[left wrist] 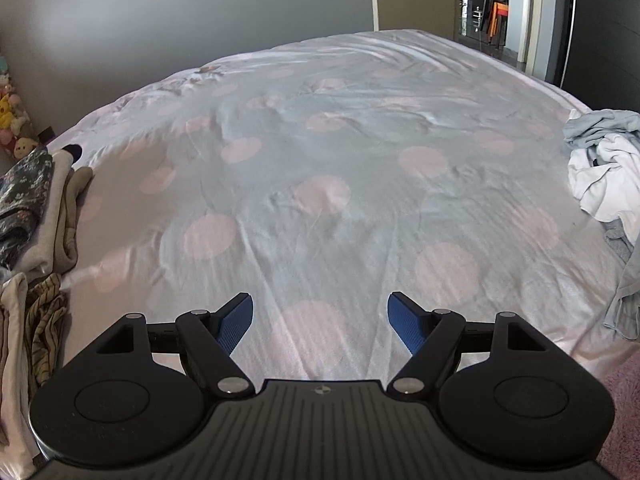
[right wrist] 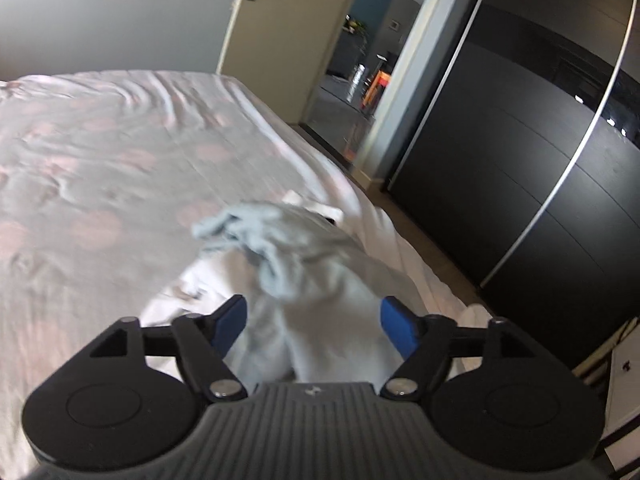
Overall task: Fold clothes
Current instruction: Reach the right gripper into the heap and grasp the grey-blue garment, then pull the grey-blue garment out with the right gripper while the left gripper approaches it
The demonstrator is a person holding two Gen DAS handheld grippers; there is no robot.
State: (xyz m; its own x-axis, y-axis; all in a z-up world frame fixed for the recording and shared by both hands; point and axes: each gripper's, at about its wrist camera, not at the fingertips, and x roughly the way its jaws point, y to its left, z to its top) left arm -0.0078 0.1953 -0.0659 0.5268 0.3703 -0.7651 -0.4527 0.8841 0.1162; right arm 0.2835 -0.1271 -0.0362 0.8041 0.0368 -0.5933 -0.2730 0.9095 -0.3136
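Both claws spread wide, holding nothing: left claw [left wrist: 320, 322] over bare bed [left wrist: 320, 140], right claw [right wrist: 313, 326] above crumpled clothes heap [right wrist: 280, 256], lower centre of right view. Soft, light, limp, likely tangled. Best pinched at one loose grey edge, upper part of heap. Folded stack [left wrist: 36, 208] at left edge.

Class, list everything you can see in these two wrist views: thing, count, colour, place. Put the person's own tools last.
Bed cover: one, grey with pink dots, fills the middle.
Unfolded clothes pile: one heap, white and pale blue-grey, bed's right edge.
Folded clothes stack: one, floral dark, beige and tan, left edge.
Striped garment: one, brown-yellow, near left.
Soft toys: several, pink and yellow, far left by the wall.
Wardrobe: one, black, right of bed.
Door: one, cream, open.
Left gripper: open, blue pads, over bare cover.
Right gripper: open, above the pile.
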